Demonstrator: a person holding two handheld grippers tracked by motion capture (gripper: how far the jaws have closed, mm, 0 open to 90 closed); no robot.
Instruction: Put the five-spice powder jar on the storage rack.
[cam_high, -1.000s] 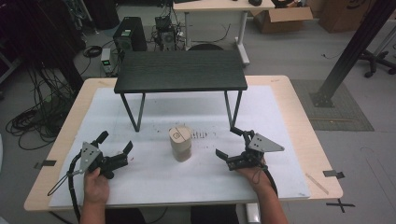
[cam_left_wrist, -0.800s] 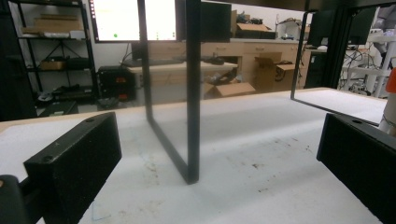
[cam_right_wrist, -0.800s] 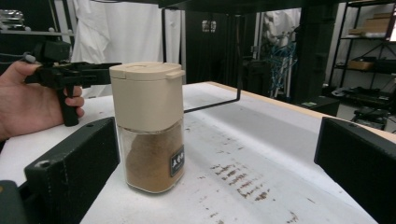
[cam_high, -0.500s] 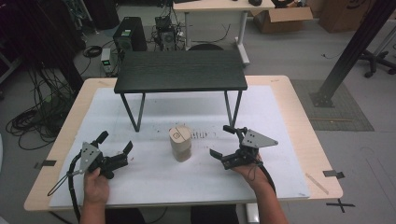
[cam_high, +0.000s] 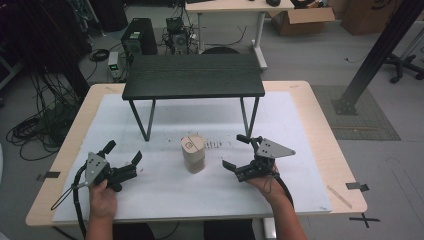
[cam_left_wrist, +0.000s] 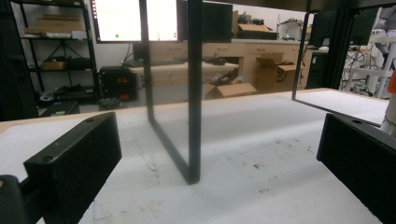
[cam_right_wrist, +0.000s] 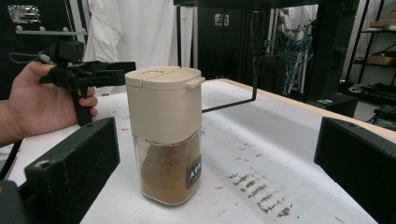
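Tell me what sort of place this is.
Most likely a lab or workshop set up for recording. A computer tower stands on the floor among loose cables, cardboard boxes sit behind, and a lit monitor and metal shelving line the wall.

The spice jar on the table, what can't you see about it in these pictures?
- Label words on the spice jar: too small and turned sideways in the right gripper view.
- Its far side: hidden by the jar's own body in that view.
- Its contents in the high view: too small, under the beige lid.
- In the left gripper view: cut off by the right edge.
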